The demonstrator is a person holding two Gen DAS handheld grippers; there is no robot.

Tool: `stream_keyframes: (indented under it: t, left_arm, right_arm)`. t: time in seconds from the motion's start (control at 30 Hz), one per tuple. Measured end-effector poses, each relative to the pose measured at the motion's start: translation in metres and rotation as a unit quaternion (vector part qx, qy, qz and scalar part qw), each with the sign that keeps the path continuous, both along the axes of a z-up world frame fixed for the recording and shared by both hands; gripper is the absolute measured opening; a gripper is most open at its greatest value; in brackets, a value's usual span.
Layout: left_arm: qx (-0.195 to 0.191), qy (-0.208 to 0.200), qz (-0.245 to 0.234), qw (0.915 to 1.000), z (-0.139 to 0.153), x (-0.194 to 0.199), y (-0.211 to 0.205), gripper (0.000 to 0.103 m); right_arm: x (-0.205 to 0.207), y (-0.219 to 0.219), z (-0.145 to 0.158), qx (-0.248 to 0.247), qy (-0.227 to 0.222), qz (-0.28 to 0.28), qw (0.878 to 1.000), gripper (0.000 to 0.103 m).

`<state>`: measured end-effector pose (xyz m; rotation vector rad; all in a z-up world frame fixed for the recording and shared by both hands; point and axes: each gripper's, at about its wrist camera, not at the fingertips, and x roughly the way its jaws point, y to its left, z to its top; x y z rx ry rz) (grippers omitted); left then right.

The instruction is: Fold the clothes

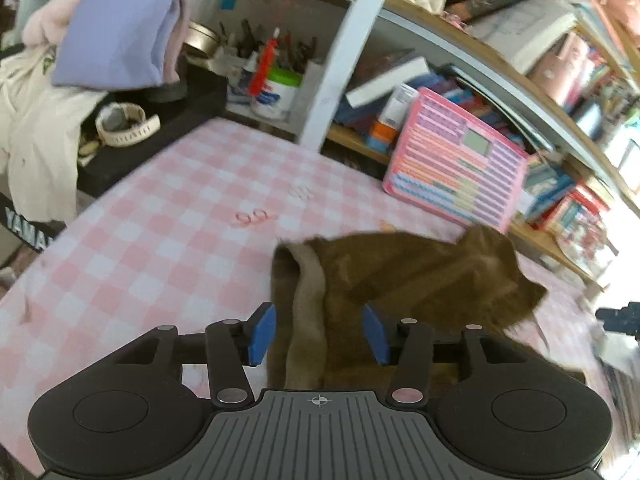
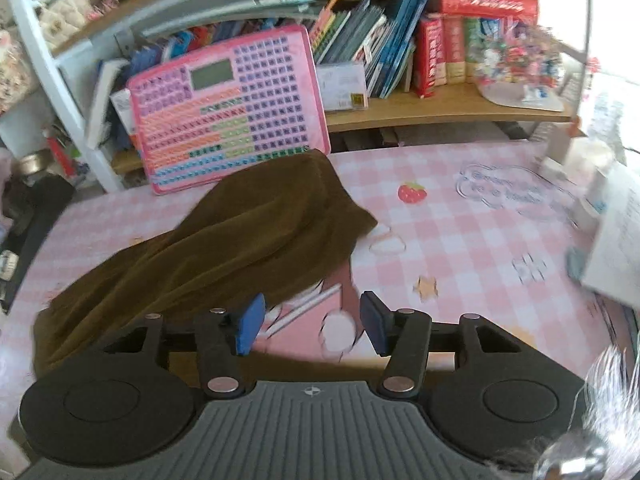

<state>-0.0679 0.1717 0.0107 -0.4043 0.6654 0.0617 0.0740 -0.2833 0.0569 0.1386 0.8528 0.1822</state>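
- our left gripper (image 1: 319,334) spreads its blue pads wide over the brown garment (image 1: 404,276), nothing pinched.
- our right gripper (image 2: 311,323) gapes wide too, beside the garment (image 2: 224,240) on the pink checked table (image 2: 460,240).
- only the left view shows a tub of pens (image 1: 280,92).
- from the right view, the garment runs long from near left to the pink board (image 2: 228,112).

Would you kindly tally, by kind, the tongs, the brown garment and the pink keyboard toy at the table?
Tongs: 2, left tongs and right tongs, both open
Brown garment: 1
Pink keyboard toy: 1
Total: 4
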Motion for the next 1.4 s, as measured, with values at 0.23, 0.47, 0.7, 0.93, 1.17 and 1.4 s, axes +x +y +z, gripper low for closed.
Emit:
stream_keyframes:
  t: [0.23,0.47,0.7,0.93,1.17,1.4]
  left_arm:
    - [0.019,0.025,0.043,0.9986,0.002,0.044,-0.023,0.048]
    - [0.037,0.06,0.034,0.9969,-0.011,0.07,-0.049,0.048]
    - [0.048,0.084,0.024,0.9951,-0.022,0.089,-0.062,0.048]
    - [0.052,0.092,0.033,0.9938,-0.025,0.096,-0.051,0.048]
    - [0.048,0.09,0.041,0.994,-0.022,0.098,-0.033,0.048]
    - [0.035,0.099,0.042,0.9936,-0.03,0.126,-0.019,0.048]
  right_arm:
    - [0.093,-0.011,-0.047,-0.023,0.028,0.014,0.999,0.05]
    - [0.132,-0.014,-0.073,-0.004,0.041,0.01,0.999,0.056]
    - [0.16,-0.011,-0.094,0.014,0.051,0.016,0.998,0.025]
    - [0.136,-0.041,-0.07,0.011,0.038,-0.023,0.999,0.008]
    - [0.115,-0.057,-0.056,-0.076,0.099,0.002,0.992,0.053]
    - [0.159,-0.035,-0.045,-0.046,0.013,0.017,0.999,0.051]
